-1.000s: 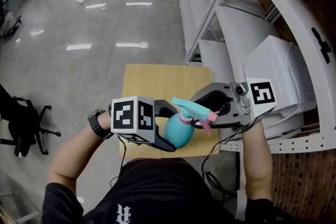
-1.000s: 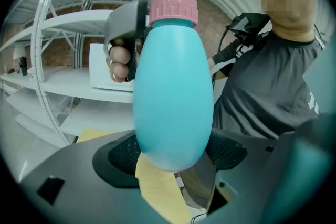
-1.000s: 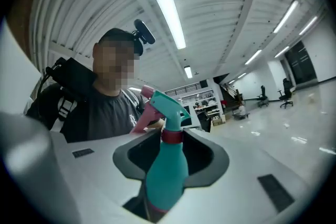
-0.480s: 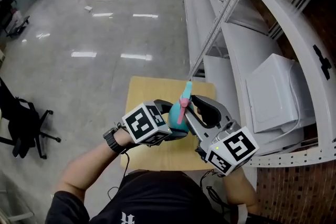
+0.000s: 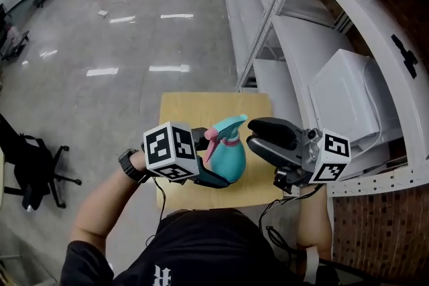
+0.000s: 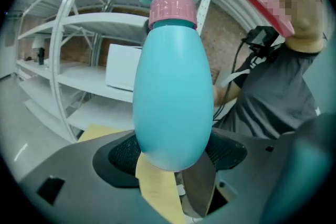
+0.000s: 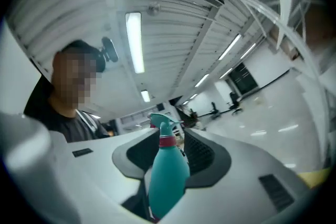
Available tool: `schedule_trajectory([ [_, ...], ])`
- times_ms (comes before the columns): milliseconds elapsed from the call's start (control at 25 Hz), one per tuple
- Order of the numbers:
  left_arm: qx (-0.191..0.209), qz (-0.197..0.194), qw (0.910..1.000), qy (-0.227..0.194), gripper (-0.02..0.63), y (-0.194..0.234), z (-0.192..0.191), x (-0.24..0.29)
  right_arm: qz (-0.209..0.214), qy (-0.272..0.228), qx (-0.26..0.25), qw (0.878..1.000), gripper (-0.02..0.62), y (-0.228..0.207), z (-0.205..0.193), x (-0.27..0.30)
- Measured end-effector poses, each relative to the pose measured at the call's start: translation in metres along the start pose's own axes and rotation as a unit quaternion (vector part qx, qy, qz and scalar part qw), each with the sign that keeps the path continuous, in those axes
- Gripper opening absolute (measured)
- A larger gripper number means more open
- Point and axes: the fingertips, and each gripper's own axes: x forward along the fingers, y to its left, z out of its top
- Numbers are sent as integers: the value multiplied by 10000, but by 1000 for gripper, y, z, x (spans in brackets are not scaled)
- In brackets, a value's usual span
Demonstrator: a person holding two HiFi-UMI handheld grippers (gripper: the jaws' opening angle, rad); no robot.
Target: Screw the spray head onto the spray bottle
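In the head view my left gripper (image 5: 223, 161) is shut on the body of the teal spray bottle (image 5: 232, 156), holding it tilted above the wooden table (image 5: 194, 104). The spray head (image 5: 226, 125) sits on the bottle's neck by its pink collar (image 6: 172, 8), with the pink trigger (image 5: 211, 137) towards my left gripper. My right gripper (image 5: 250, 134) stands just right of the bottle, jaws apart, nothing pressed between them. In the right gripper view the bottle (image 7: 167, 176) shows through the gap between the jaws. In the left gripper view both pads (image 6: 123, 157) bear on the bottle (image 6: 173, 97).
White metal shelving (image 5: 301, 37) runs along the right, with a white box (image 5: 348, 100) on a shelf close to my right gripper. A black office chair (image 5: 33, 167) stands on the grey floor at the left. More chairs stand far off.
My right gripper was closed round the spray head, swung round with it, and has come off to the right. The trigger moved from the right side to the left.
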Motion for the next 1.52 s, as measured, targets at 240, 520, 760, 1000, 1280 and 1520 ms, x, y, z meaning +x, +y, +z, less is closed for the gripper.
schedule_trajectory([
  [240, 192, -566, 9974, 410, 380, -26, -4, 12, 1567, 383, -193, 9867, 164, 31, -11, 26],
  [520, -741, 1039, 9918, 28, 380, 35, -13, -1, -1440, 366, -731, 9862, 143, -29, -12, 40],
  [760, -921, 1512, 9841, -162, 378, 56, -19, 6, -3060, 297, -1175, 9443, 145, -43, -19, 44],
  [1000, -342, 455, 9981, -223, 379, 17, -6, -4, -849, -136, -289, 9959, 163, 5, 2, 7],
  [1280, 21, -11, 9999, 145, 376, -7, -5, -1, 567, 784, -729, 9926, 163, 19, -12, 28],
  [1520, -281, 1097, 9935, 122, 376, 30, -8, -9, -1221, 902, -1399, 9784, 135, -10, -10, 42],
])
